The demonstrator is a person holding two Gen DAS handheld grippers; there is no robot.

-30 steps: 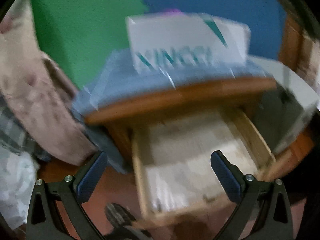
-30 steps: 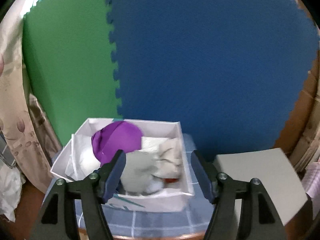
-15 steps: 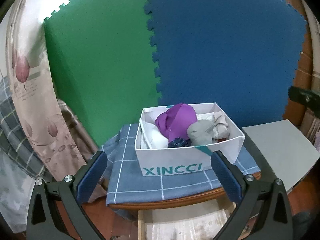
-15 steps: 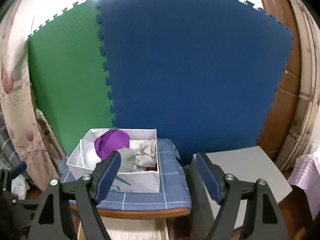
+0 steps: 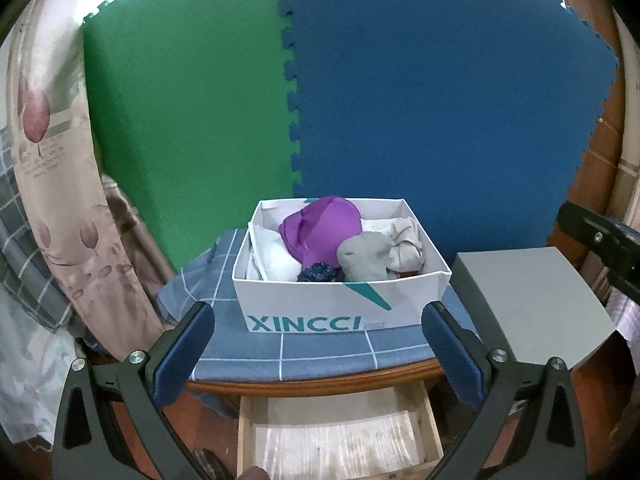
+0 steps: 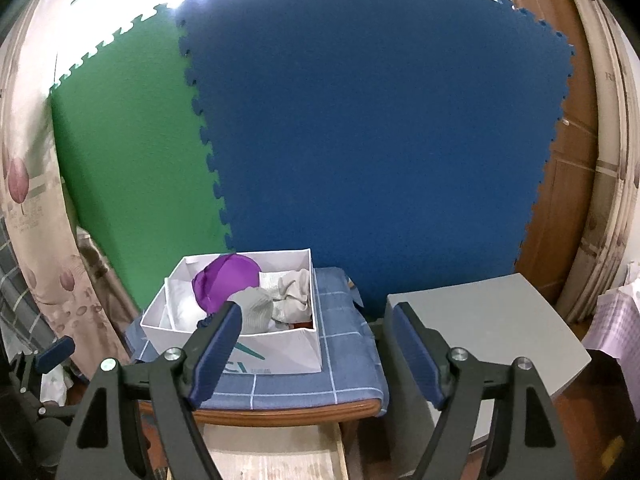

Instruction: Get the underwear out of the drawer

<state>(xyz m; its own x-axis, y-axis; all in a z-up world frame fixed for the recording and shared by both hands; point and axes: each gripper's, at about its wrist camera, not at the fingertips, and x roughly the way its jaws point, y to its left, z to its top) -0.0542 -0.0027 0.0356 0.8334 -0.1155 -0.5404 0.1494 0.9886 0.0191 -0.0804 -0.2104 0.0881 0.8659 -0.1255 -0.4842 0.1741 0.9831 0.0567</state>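
The drawer (image 5: 338,436) is shown pulled out beneath the wooden table (image 5: 320,378) with only its pale liner visible, while the underwear (image 5: 320,234) is seen heaped in the white box (image 5: 340,304) on the blue checked cloth (image 5: 320,350), presumably deposited there for collection. Both the left gripper (image 5: 316,338) and the right gripper (image 6: 316,338) are held above the table edge with jaws spread and nothing between them. "XINCCI" is printed in teal on the box front; smaller print beside it cannot be read.

Looked like a home bedroom: floral curtain (image 5: 60,208) at left, clothes-filled box (image 5: 340,304), open wooden drawer (image 5: 336,436) below.
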